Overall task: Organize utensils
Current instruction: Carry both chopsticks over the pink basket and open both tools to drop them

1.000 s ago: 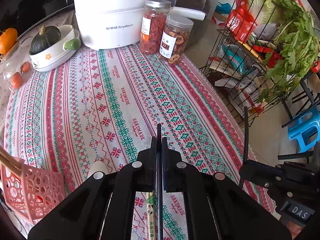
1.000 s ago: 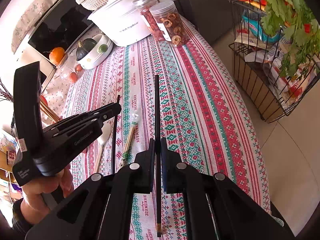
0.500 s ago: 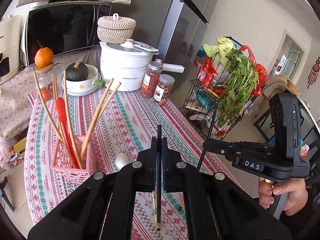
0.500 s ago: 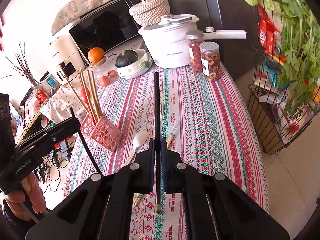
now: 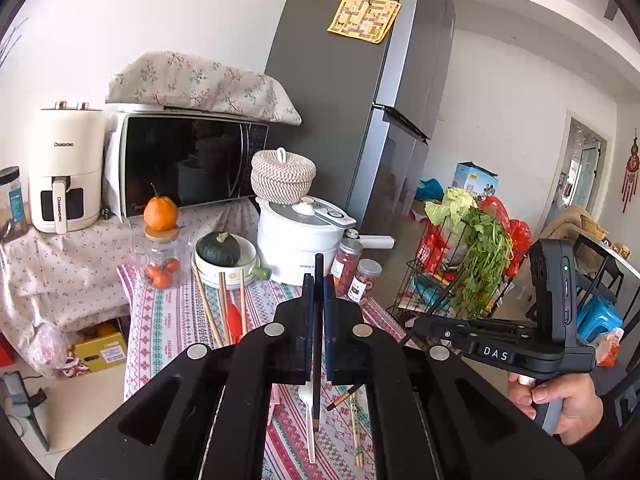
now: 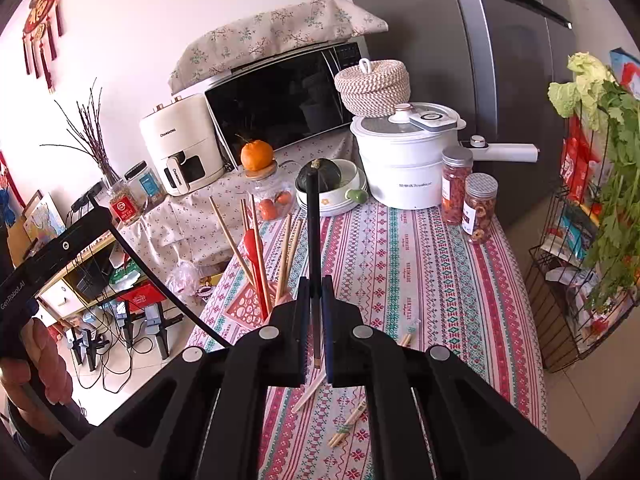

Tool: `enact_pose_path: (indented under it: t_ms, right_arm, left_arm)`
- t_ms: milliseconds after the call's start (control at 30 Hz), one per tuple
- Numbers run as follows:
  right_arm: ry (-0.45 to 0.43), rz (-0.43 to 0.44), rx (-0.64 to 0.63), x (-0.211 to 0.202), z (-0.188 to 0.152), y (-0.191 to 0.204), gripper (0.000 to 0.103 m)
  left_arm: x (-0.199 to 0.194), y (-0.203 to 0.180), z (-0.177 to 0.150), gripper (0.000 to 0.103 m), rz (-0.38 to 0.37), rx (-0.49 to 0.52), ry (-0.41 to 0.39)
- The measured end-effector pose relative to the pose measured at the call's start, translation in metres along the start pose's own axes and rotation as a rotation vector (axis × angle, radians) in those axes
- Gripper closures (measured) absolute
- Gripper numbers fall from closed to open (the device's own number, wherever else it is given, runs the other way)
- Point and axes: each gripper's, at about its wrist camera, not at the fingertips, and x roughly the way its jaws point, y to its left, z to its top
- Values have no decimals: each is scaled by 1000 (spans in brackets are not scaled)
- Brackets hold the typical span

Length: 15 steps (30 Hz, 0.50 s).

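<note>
so, my left gripper (image 5: 316,280) is clamped tight on one dark chopstick (image 5: 317,340), pinched near its middle; its long axis runs along the fingers, blunt end sticking out toward twelve o'clock and the pale tip hanging back toward six, over the striped tablecloth (image 5: 176,320). my right gripper (image 6: 315,282) is closed the same way on a second dark chopstick (image 6: 313,236), which points up to twelve o'clock past the green squash (image 6: 326,174), its light tip toward six between the jaws. the pink holder (image 6: 248,308) sits at ten o'clock from my right fingers, with wooden chopsticks (image 6: 256,240) and a red utensil (image 6: 254,256) standing tilted in it. a white spoon (image 5: 309,420) and loose wrapped chopsticks (image 6: 346,426) lie flat on the cloth below.
</note>
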Motion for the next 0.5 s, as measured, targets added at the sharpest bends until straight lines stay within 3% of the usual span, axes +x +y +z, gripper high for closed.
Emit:
enact_pose_path:
  t_ms: [333,500]
  right_arm:
    - [-92,73,-21,1,23,37,97]
    - [-109,94,-15,13,28,45,97]
  left_arm:
    - [-14,20,20,100,127,45,-145]
    - [10,31,12,100,170,61,-120]
